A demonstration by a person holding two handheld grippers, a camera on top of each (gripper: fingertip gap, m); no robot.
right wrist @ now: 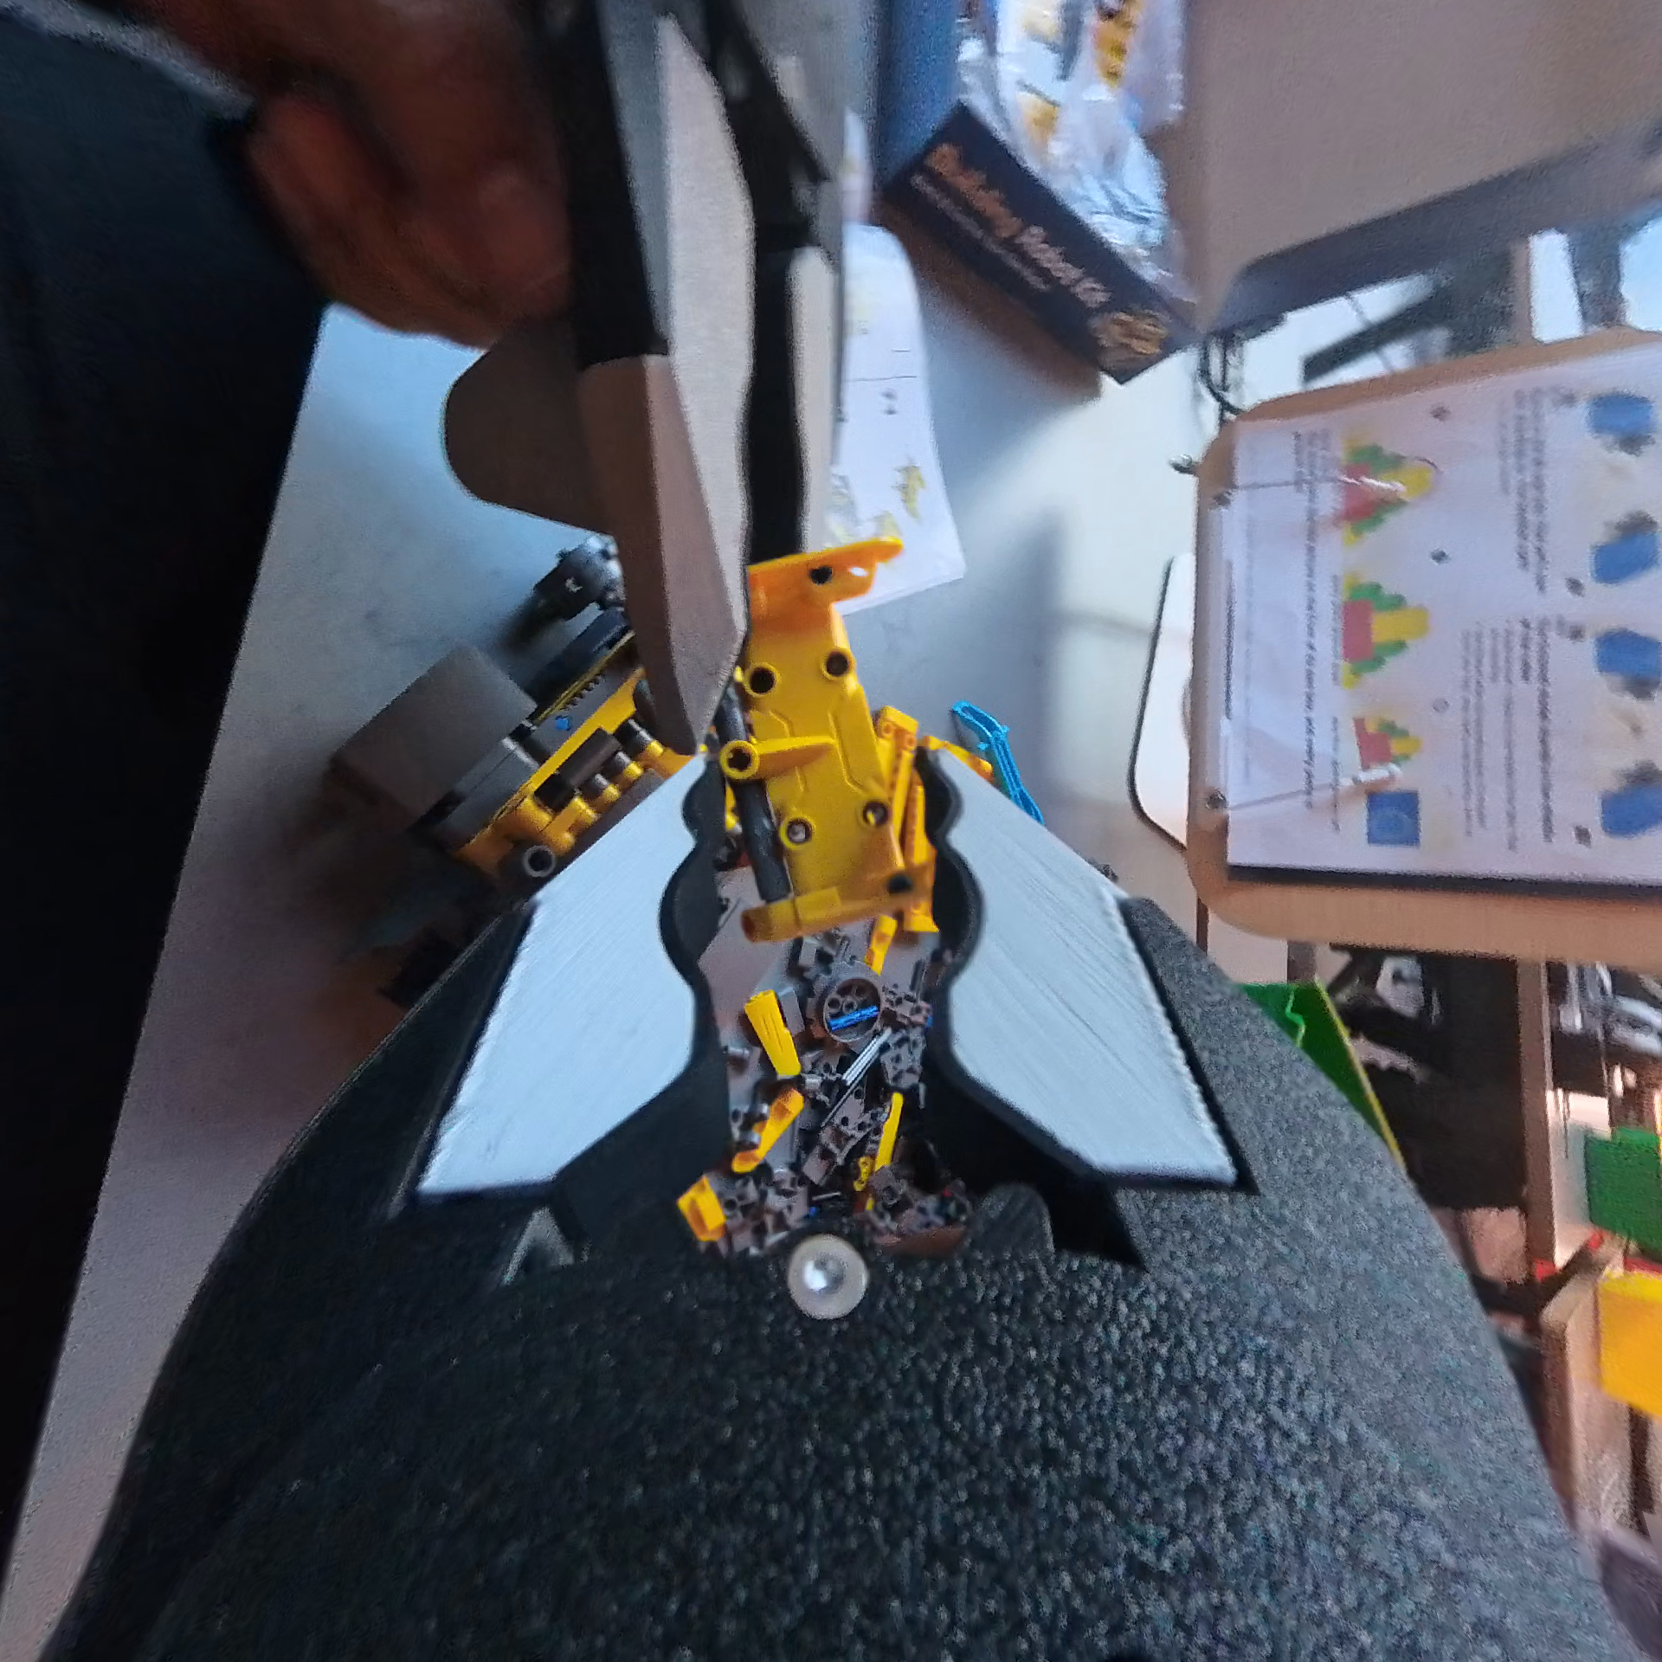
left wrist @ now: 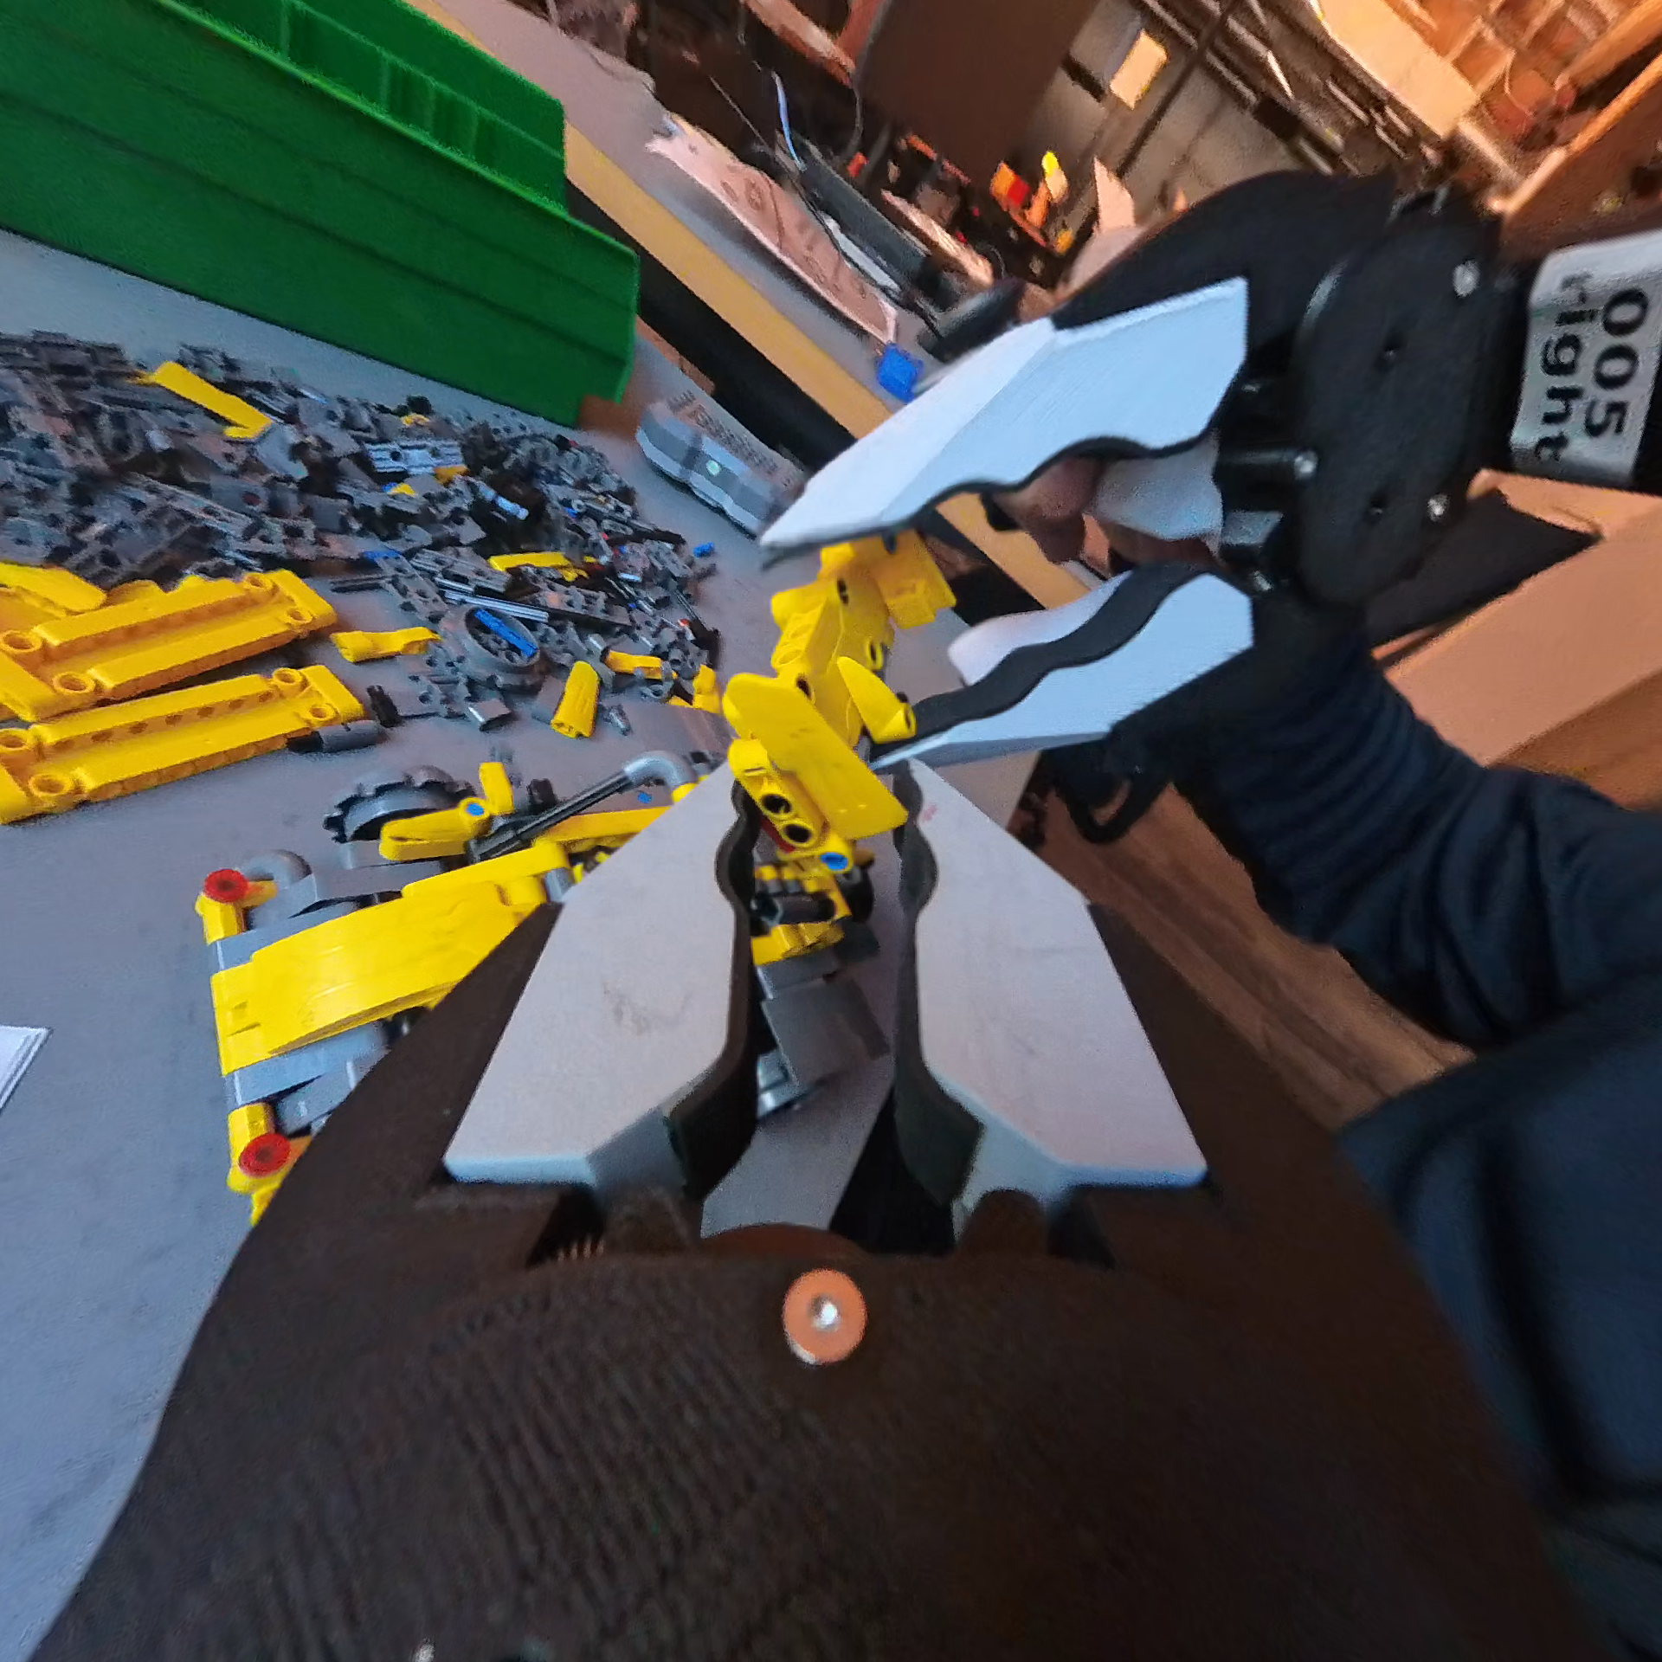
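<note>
Reaching in from the right of the left wrist view, a dark-sleeved arm point(left wrist: 1403, 845) holds the right tool point(left wrist: 818, 656) level, its grey fingers parted around the upper end of a yellow model point(left wrist: 814, 764); they lie against the piece in both views, but a firm grip cannot be told. The left tool point(left wrist: 823, 809) points forward and up, its two fingers close on either side of the model's lower end, apparently gripping it. A white label point(left wrist: 1592, 378) with dark printing wraps the right tool's body. The model is yellow pin-holed panels with black pins and a blue dot, held above the grey tabletop point(left wrist: 108, 1259). Beneath lie a larger yellow-and-grey build point(left wrist: 360, 971), long yellow panels point(left wrist: 162, 629), a grey parts pile point(left wrist: 270, 486) and green bins point(left wrist: 315, 198). In the right wrist view a printed sheet point(right wrist: 1439, 629) with coloured pictures stands on a wooden board.
</note>
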